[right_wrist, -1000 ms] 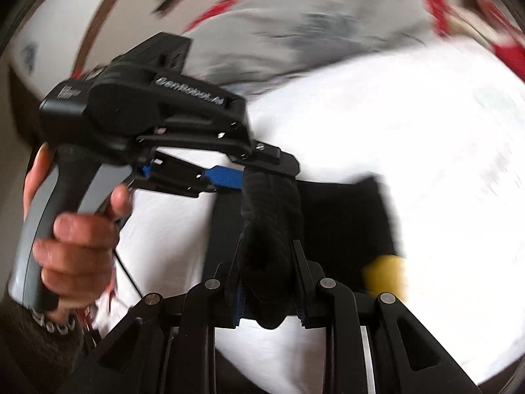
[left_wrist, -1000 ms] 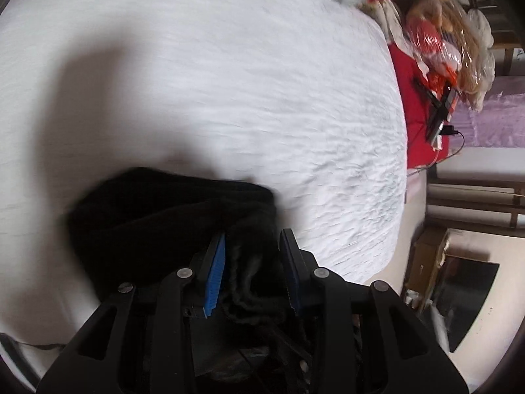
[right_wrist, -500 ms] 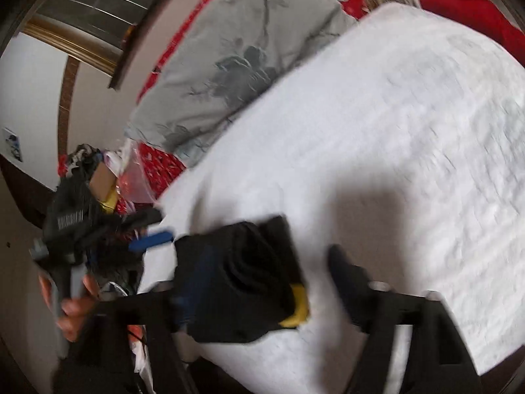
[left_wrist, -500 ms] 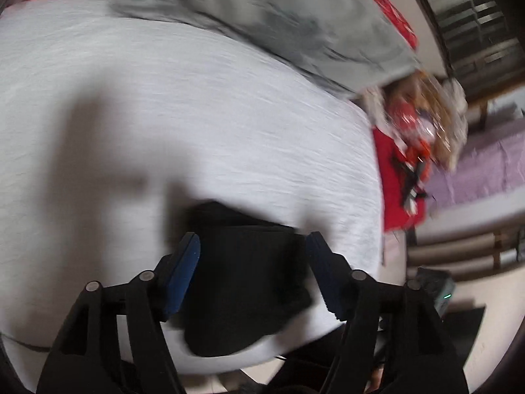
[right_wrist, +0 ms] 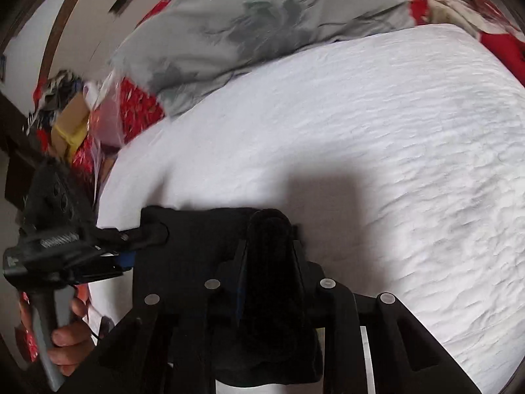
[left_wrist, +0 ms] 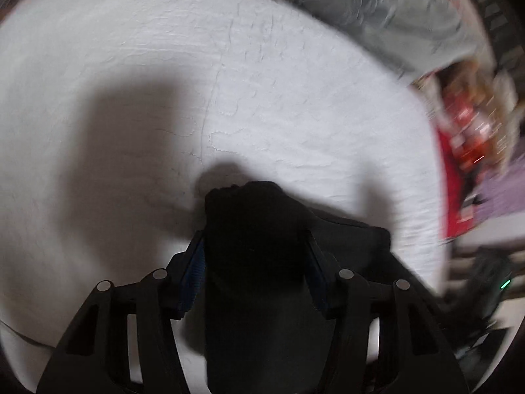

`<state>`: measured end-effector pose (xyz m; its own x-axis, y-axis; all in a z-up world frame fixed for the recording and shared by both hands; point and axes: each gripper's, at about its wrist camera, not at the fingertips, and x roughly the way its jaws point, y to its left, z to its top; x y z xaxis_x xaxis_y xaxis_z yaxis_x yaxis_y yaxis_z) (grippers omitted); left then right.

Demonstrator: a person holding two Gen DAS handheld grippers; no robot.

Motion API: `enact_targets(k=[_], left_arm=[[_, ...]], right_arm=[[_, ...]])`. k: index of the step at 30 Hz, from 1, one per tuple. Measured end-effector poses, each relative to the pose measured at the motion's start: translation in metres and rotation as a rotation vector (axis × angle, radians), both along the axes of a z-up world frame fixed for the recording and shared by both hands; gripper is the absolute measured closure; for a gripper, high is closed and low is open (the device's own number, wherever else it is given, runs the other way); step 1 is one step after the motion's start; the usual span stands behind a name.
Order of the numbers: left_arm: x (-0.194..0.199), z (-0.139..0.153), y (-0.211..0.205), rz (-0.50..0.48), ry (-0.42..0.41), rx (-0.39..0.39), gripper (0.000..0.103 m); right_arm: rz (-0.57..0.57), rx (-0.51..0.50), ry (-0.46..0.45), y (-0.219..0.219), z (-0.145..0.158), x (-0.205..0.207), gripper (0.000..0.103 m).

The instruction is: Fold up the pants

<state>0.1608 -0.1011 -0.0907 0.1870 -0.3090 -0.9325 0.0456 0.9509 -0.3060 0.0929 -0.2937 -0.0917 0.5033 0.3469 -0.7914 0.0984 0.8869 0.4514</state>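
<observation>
The black pants (right_wrist: 190, 239) lie folded in a small bundle at the near edge of the white bed (right_wrist: 361, 131). My right gripper (right_wrist: 269, 246) is closing, and its pads pinch a raised fold of the black cloth. In the left wrist view, my left gripper (left_wrist: 254, 236) is also closing, with a thick wad of the pants (left_wrist: 354, 239) filling the gap between its blue pads. The right wrist view shows the left gripper (right_wrist: 147, 236) at the bundle's left edge, held by a hand (right_wrist: 69, 338). Both point steeply down at the bed.
A grey patterned pillow (right_wrist: 262, 23) lies at the head of the bed. Boxes, bags and red cloth (right_wrist: 75, 124) are piled beside the bed, with more clutter (left_wrist: 469, 124) on the other side. The bed's edge is just below the bundle.
A second ago both grippers held black cloth. Half a second ago both stood open over the folded bundle. Now both have dropped closer and closed on folds of it again.
</observation>
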Motion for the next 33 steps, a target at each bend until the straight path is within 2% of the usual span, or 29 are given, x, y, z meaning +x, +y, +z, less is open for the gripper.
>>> enact_targets(k=[1, 2, 4, 5, 7, 11, 13, 15, 17, 18, 19, 20, 21, 23, 26, 28, 29, 30, 33], left_arm=[[-0.001, -0.006, -0.005, -0.005, 0.003, 0.026, 0.047], [-0.002, -0.007, -0.004, 0.005, -0.005, 0.026, 0.047], [-0.007, 0.001, 0.004, 0.010, -0.004, -0.022, 0.048], [-0.009, 0.006, 0.010, 0.016, 0.000, -0.042, 0.048], [-0.022, 0.020, 0.025, 0.019, -0.019, -0.076, 0.048], [-0.062, 0.043, 0.039, 0.004, -0.097, -0.061, 0.048], [-0.077, 0.040, 0.034, -0.014, -0.123, -0.024, 0.048], [-0.084, 0.025, 0.019, -0.057, -0.132, 0.054, 0.047], [-0.087, 0.000, 0.009, -0.097, -0.114, 0.134, 0.044], [-0.085, -0.010, 0.008, -0.097, -0.116, 0.135, 0.037], [-0.084, -0.012, 0.010, -0.088, -0.126, 0.122, 0.036], [-0.083, -0.009, 0.013, -0.073, -0.120, 0.103, 0.037], [-0.083, -0.004, 0.015, -0.064, -0.110, 0.089, 0.037], [-0.085, 0.012, 0.024, -0.066, -0.121, 0.055, 0.038], [-0.084, 0.043, 0.044, -0.025, -0.199, 0.018, 0.038], [-0.076, 0.056, 0.055, 0.013, -0.222, -0.010, 0.038], [-0.068, 0.059, 0.058, 0.027, -0.223, -0.015, 0.038], [-0.061, 0.059, 0.058, 0.035, -0.215, -0.013, 0.038], [-0.043, 0.048, 0.052, 0.028, -0.165, -0.010, 0.038]], right_arm=[[-0.015, 0.022, 0.039, -0.008, -0.012, 0.003, 0.077], [-0.029, 0.041, 0.059, -0.013, -0.021, 0.004, 0.071], [-0.034, 0.078, 0.049, -0.018, -0.022, 0.003, 0.066], [-0.032, 0.087, 0.040, -0.020, -0.017, 0.001, 0.062], [-0.019, 0.107, 0.015, -0.022, -0.004, -0.006, 0.061], [0.052, 0.087, -0.102, -0.014, 0.031, -0.032, 0.060], [0.101, 0.077, -0.167, -0.004, 0.041, -0.047, 0.060], [0.139, 0.031, -0.186, 0.010, 0.040, -0.055, 0.060], [0.160, -0.028, -0.135, 0.020, 0.020, -0.056, 0.061], [0.150, -0.079, -0.090, 0.021, 0.008, -0.057, 0.061], [0.146, -0.104, -0.015, 0.022, -0.011, -0.053, 0.059], [0.131, -0.068, 0.027, 0.016, -0.025, -0.056, 0.059], [0.105, -0.030, 0.018, 0.011, -0.027, -0.056, 0.059], [0.080, 0.020, 0.015, 0.003, -0.016, -0.058, 0.055], [0.077, 0.069, -0.058, -0.010, 0.015, -0.061, 0.053], [0.050, 0.100, -0.094, -0.020, 0.028, -0.059, 0.046], [0.040, 0.117, -0.102, -0.024, 0.032, -0.056, 0.037], [0.029, 0.127, -0.105, -0.026, 0.035, -0.052, 0.033], [0.037, 0.110, -0.087, -0.018, 0.034, -0.026, 0.032]])
